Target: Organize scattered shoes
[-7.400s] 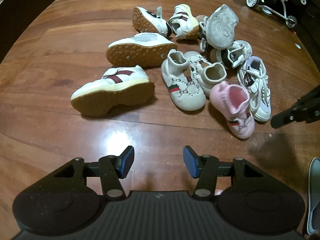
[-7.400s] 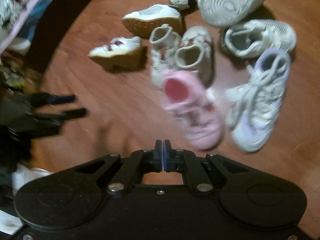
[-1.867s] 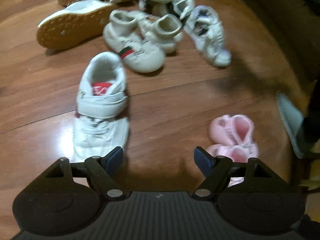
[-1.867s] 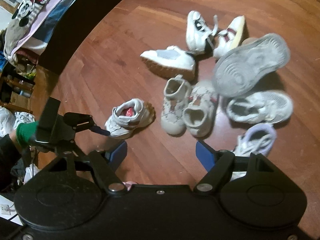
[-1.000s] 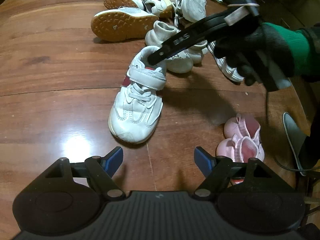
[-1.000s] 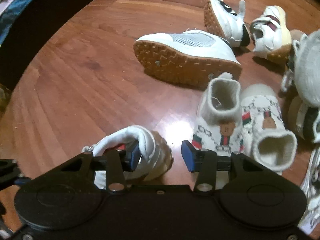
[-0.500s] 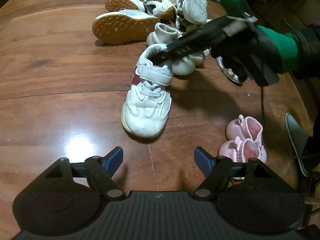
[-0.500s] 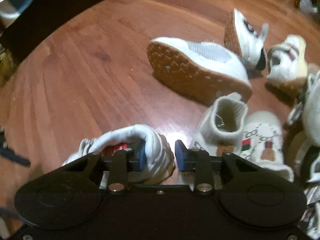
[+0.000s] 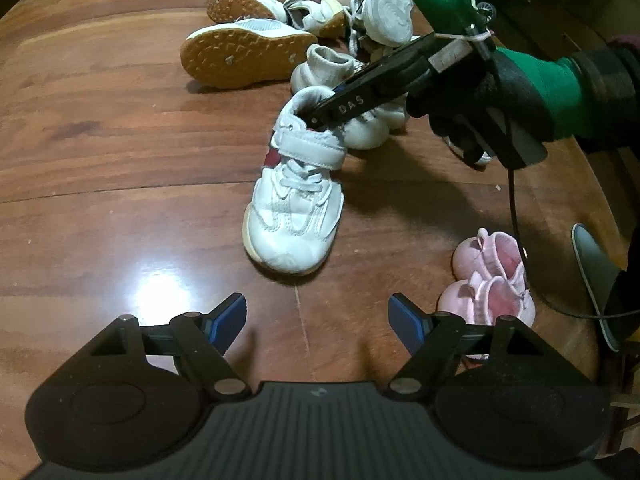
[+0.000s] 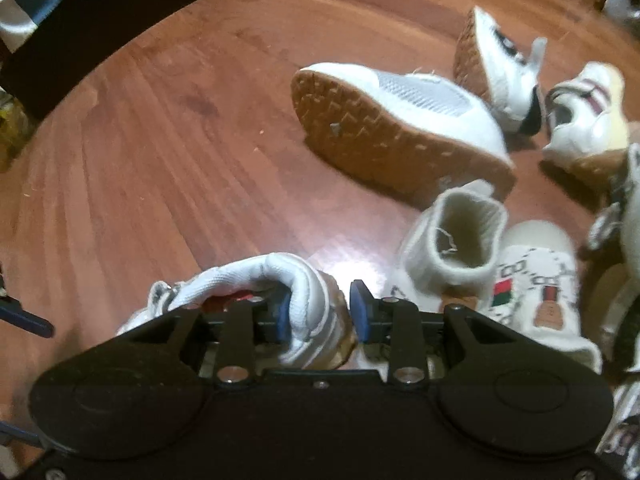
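Note:
A white sneaker with a strap and red trim stands upright on the wooden floor, toe toward my left gripper. That gripper hovers open just in front of the toe, with nothing between its fingers. My right gripper, held by a gloved hand, reaches down from the right into the shoe's opening. In the right wrist view it is shut on the sneaker's heel collar, one pad inside and one outside. A pair of pink baby shoes sits side by side at the lower right.
Behind the sneaker lies a heap of shoes: a white one on its side showing a tan sole, two cream sock shoes with green-red stripes, and several small white sneakers. A grey object lies at the right edge.
My right gripper's jaws have narrowed onto the sneaker's heel collar. The sneaker has shifted a little to the right and turned. The left gripper has stayed put.

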Available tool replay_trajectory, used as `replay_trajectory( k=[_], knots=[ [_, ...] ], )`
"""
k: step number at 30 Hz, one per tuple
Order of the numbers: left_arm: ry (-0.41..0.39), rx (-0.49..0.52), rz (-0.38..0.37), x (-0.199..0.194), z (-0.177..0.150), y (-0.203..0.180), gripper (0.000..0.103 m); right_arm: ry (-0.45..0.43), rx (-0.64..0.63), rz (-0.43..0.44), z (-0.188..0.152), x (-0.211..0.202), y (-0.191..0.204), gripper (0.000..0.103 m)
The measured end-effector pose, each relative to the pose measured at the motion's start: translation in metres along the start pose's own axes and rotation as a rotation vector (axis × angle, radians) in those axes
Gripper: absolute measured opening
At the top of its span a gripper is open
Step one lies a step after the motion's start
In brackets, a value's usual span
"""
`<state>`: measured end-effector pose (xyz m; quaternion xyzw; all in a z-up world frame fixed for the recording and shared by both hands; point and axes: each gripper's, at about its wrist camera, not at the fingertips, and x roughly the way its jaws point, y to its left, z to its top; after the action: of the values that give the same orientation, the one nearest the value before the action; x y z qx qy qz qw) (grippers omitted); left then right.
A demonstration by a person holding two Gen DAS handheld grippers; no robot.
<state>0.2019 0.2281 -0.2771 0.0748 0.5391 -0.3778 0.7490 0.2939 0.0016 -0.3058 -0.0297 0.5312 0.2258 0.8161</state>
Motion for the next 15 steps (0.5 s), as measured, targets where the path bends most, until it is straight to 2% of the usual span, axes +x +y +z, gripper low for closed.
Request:
replay_trajectory(
  k=[9, 12, 15],
  knots=[
    [-0.024, 0.005, 0.010, -0.005, 0.007, -0.001, 0.078, 0.002, -0.123, 0.206, 0.010, -0.038, -0.020, 0.027],
    [-0.024, 0.010, 0.009, -0.004, 0.008, -0.002, 0.078, 0.022, -0.238, 0.252, 0.017, -0.052, -0.020, 0.027],
    [-0.022, 0.014, 0.008, -0.003, 0.010, -0.004, 0.078, 0.049, -0.424, 0.245, 0.021, -0.057, -0.009, 0.027]
  ],
)
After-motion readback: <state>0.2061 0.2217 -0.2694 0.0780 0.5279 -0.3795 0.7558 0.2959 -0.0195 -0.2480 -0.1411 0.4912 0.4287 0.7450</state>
